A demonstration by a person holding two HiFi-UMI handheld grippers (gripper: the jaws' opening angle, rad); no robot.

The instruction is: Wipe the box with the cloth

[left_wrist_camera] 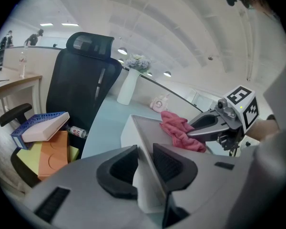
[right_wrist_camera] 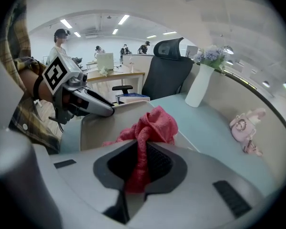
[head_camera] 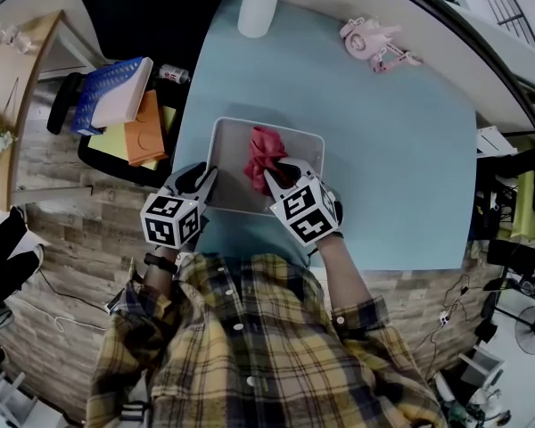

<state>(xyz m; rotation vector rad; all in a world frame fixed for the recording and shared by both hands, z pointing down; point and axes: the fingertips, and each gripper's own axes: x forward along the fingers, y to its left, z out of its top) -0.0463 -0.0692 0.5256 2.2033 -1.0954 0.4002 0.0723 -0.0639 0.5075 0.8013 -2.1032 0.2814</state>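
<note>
The box (head_camera: 225, 160), a shallow pale tray, sits on the light blue table (head_camera: 383, 168) close to the edge nearest us, just in front of our plaid shirt (head_camera: 250, 346); its open side faces up. We have the left gripper (left_wrist_camera: 144, 163) on the box's left wall, near the corner closest to us; the thin wall runs between the two dark pads, which stand partly apart and press it from inside and outside. The cloth (right_wrist_camera: 150, 125), a crumpled pink-red rag, lies inside the box towards its right side, touching the floor of the tray. We hold it with the right gripper (right_wrist_camera: 140, 159), whose jaws are drawn nearly together on a fold of the fabric; a strip of cloth hangs down between the pads while the rest bunches up beyond the tips. The two grippers are close to each other, one at each near corner of the box, both angled downward.

Further along the table stands a white vase (head_camera: 257, 7) with pale flowers; a small pink toy phone (head_camera: 374, 43) lies near the far right edge, well apart from the box. To the left of the table, a black office chair (head_camera: 147, 7) carries a blue basket (head_camera: 111, 92) and some orange and yellow pieces (head_camera: 143, 132).
</note>
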